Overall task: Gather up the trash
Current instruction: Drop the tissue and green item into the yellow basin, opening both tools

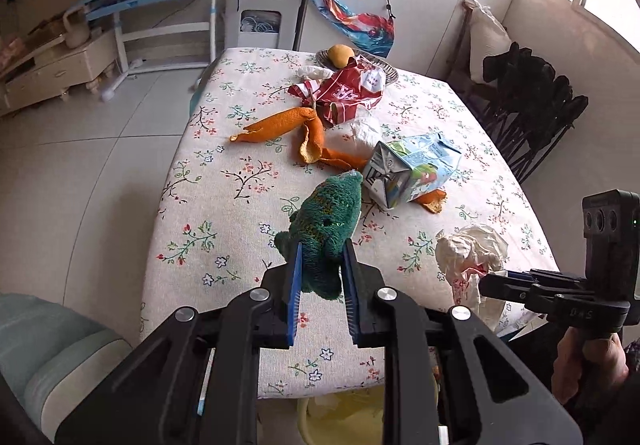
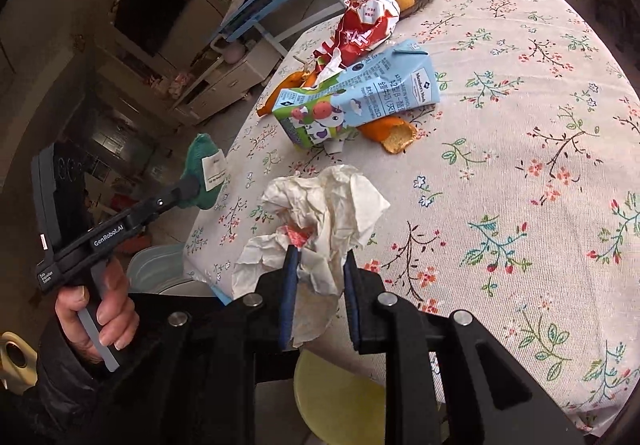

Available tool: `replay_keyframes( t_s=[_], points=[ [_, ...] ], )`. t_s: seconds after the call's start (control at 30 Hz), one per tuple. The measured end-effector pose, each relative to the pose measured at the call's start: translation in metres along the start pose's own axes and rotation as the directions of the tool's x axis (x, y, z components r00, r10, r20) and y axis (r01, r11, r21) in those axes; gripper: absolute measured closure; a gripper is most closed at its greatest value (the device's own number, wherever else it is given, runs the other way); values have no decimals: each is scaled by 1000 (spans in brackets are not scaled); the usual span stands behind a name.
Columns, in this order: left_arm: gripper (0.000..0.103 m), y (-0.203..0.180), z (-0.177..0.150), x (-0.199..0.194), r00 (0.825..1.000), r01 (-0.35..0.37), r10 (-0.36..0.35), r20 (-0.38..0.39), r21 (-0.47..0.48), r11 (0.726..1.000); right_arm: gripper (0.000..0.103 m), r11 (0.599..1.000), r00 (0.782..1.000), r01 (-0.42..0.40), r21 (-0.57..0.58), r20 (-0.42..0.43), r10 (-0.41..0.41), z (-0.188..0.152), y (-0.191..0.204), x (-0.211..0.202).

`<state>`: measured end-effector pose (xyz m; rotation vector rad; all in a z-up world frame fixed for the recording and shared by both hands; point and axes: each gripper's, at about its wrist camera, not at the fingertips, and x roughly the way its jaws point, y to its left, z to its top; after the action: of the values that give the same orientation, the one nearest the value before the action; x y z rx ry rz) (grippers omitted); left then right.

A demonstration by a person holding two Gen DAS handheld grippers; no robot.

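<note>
We clamp the green cloth (image 1: 326,229) in our left gripper (image 1: 322,265) and crumpled tissue (image 2: 320,213) in our right gripper (image 2: 318,269), both near the table's (image 2: 520,125) near edge, presumably for the yellow bin (image 2: 340,397) below.

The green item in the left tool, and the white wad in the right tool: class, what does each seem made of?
Green item: seemingly knitted or terry fabric, matte; looped, fuzzy texture and a sewn label.
White wad: probably tissue or thin paper, matte; sharp crumples, ragged edges.

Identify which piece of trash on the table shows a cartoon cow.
The crushed blue milk carton, lying on its side over orange peel; the red wrapper carries only lettering.
</note>
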<state>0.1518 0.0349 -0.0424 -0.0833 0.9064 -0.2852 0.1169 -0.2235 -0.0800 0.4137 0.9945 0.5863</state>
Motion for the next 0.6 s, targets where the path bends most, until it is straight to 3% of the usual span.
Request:
replay_keyframes(
  t_s=[0.2,0.37,0.5,0.53,0.6],
  points=[
    [85,-5,-13,-13,1000,14,-15,13,7,1000,81,996,999,-12,-85,-31,9,-12,21,2],
    [85,-5,-21,-18,1000,21,-21,18,-3,1000,80,972,990,-4,-235,-141,-30,-38,50,19],
    [85,-6,-27,-23,999,28,-28,20,-6,1000,69,925,952,-5,-379,-285,-111,-73,71,45],
    [85,-6,-29,-25,999,30,-30,21,-5,1000,63,907,939,9,-420,-308,-152,-81,75,53],
    [85,-7,-34,-28,999,34,-34,21,-5,999,60,875,921,34,-483,-325,-216,-93,80,63]
  ],
)
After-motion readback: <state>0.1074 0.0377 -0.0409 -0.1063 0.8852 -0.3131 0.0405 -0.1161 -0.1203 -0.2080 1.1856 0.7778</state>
